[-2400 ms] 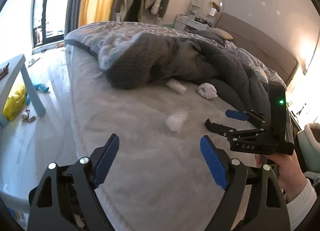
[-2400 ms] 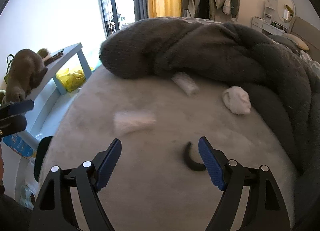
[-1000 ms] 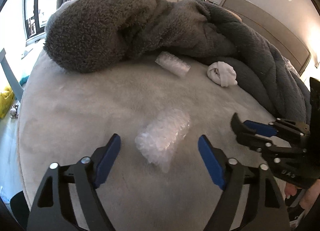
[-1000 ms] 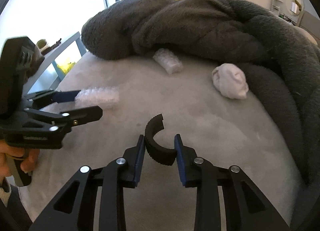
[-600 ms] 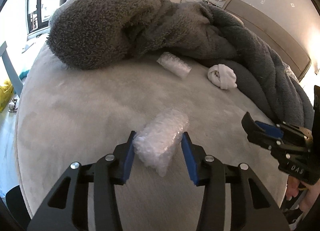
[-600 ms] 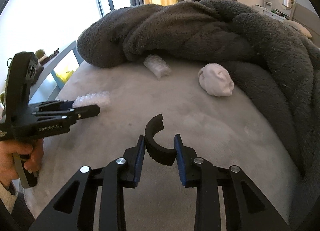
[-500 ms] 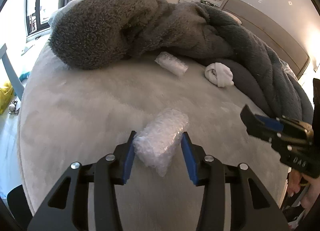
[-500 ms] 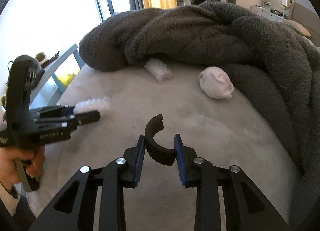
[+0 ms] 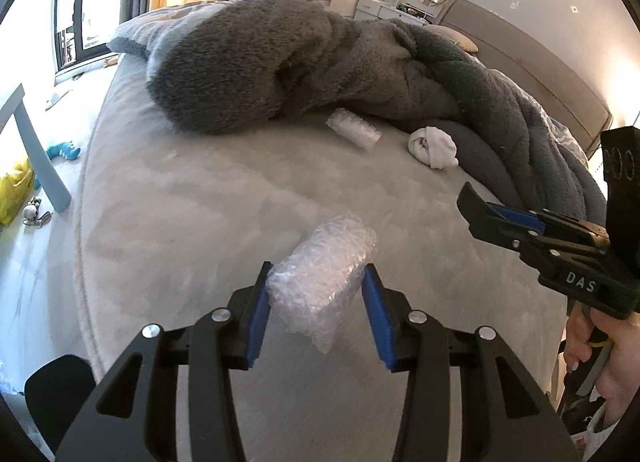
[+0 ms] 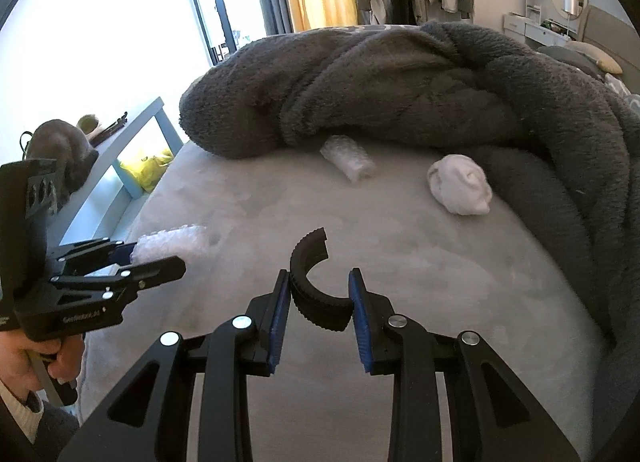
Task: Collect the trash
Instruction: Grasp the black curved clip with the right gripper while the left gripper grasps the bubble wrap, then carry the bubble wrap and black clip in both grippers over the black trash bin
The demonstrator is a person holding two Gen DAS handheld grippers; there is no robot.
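Once both grippers had squeezed shut, the left gripper [image 9: 316, 298] held the bubble wrap [image 9: 324, 274] between its fingers, and the right gripper [image 10: 318, 298] held the black curved piece [image 10: 316, 286], so both were lifted off the bed [image 9: 200, 201].

Legible text, two items:
1. "DAS", white capitals, on the side of the black plastic right gripper [image 9: 500, 221].
2. White lettering on the side of the black plastic left gripper [image 10: 156, 258]; too blurred to read.
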